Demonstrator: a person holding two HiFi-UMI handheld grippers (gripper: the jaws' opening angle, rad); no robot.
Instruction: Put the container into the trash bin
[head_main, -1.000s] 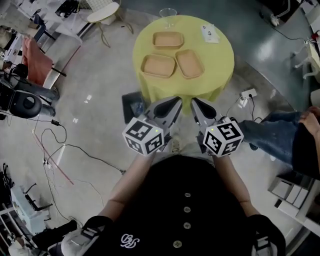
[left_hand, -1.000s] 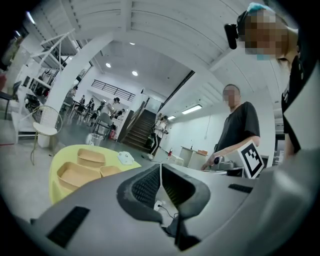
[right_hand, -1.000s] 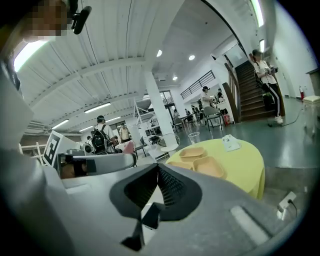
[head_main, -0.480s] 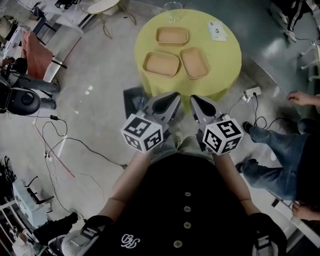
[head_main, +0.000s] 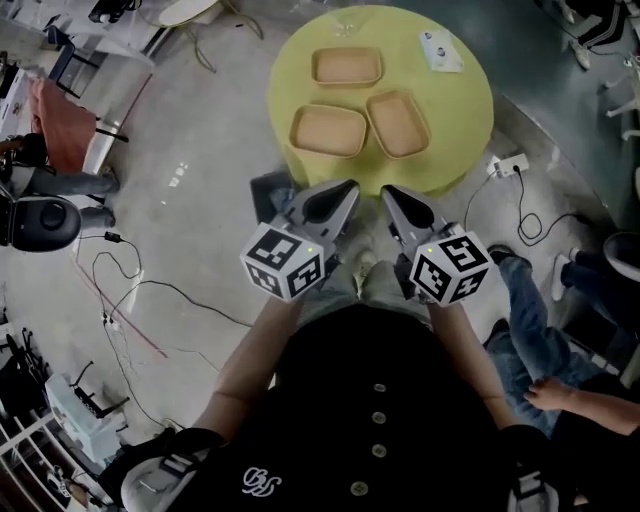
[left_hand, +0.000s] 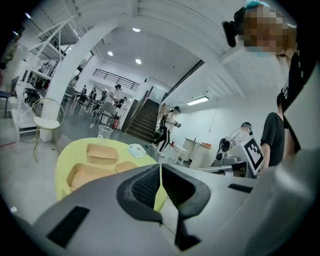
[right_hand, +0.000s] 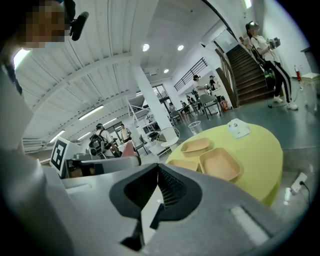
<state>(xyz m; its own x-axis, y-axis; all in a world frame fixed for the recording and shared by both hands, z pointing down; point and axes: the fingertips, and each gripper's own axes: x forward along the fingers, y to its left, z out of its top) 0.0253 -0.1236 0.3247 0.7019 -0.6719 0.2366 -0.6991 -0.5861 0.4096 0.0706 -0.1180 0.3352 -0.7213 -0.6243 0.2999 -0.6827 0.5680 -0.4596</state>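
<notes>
Three tan shallow containers lie on a round yellow table (head_main: 455, 110): one at the back (head_main: 345, 66), one front left (head_main: 327, 130), one front right (head_main: 398, 122). The left gripper view shows them too, around the back container (left_hand: 102, 152); in the right gripper view the nearest one (right_hand: 220, 164) is plainest. My left gripper (head_main: 347, 188) and right gripper (head_main: 388, 193) are held side by side in front of the table's near edge. Both are shut and empty, as the left gripper (left_hand: 160, 172) and right gripper (right_hand: 158, 176) show in their own views. A dark square bin-like thing (head_main: 268, 195) stands on the floor left of the table.
A clear cup (left_hand: 104, 132) and a small white item (head_main: 441, 50) sit at the table's back. A power strip (head_main: 505, 164) and cables (head_main: 120, 290) lie on the floor. A person in jeans (head_main: 525, 310) is at the right, furniture at the left.
The table has come a little nearer and higher in the head view. The person in jeans at the right has shifted down the picture. Both grippers stay shut, side by side.
</notes>
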